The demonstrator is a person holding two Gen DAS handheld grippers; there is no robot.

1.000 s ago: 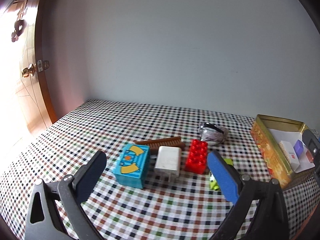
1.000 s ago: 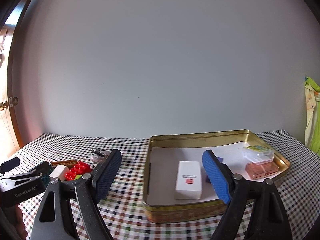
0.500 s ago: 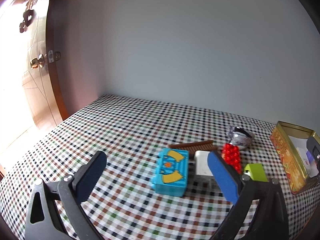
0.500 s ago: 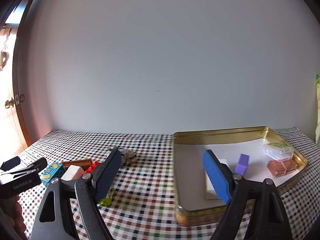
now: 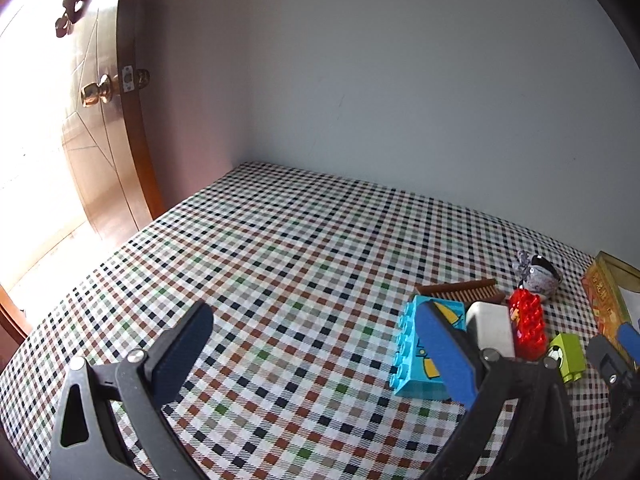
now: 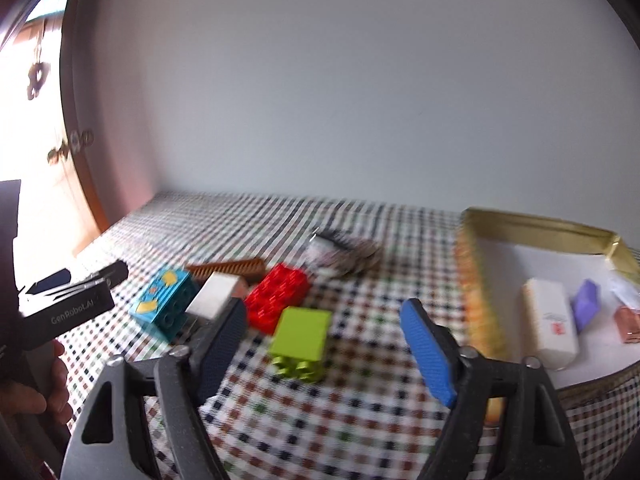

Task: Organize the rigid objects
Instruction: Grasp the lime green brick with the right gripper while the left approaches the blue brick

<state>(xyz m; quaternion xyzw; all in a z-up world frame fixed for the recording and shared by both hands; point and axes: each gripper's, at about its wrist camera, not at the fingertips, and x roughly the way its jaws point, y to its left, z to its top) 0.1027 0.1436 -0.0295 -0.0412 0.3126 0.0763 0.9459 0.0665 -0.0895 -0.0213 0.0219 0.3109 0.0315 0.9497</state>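
Note:
A lime green brick (image 6: 302, 342) lies on the checked cloth just ahead of my right gripper (image 6: 326, 344), whose jaws are closing; the brick sits in line with the gap, untouched by the pads. Behind it lie a red brick (image 6: 278, 294), a white block (image 6: 212, 295), a blue brick (image 6: 166, 300) and a brown comb (image 6: 232, 269). My left gripper (image 5: 320, 354) stands open over bare cloth to the left of the blue brick (image 5: 416, 354), white block (image 5: 490, 326), red brick (image 5: 528, 324) and green brick (image 5: 568, 354).
A gold tin (image 6: 476, 308) at the right holds a white box (image 6: 550, 326), a purple block (image 6: 586, 304) and a pink case (image 6: 628, 322). A grey pouch (image 6: 340, 252) lies behind the bricks. A wooden door (image 5: 92, 128) stands at the left, past the table's edge.
Both grippers swung left. The right one left the tin and now faces the bricks, its jaws narrower. The left one moved off the pile, which now sits at its right.

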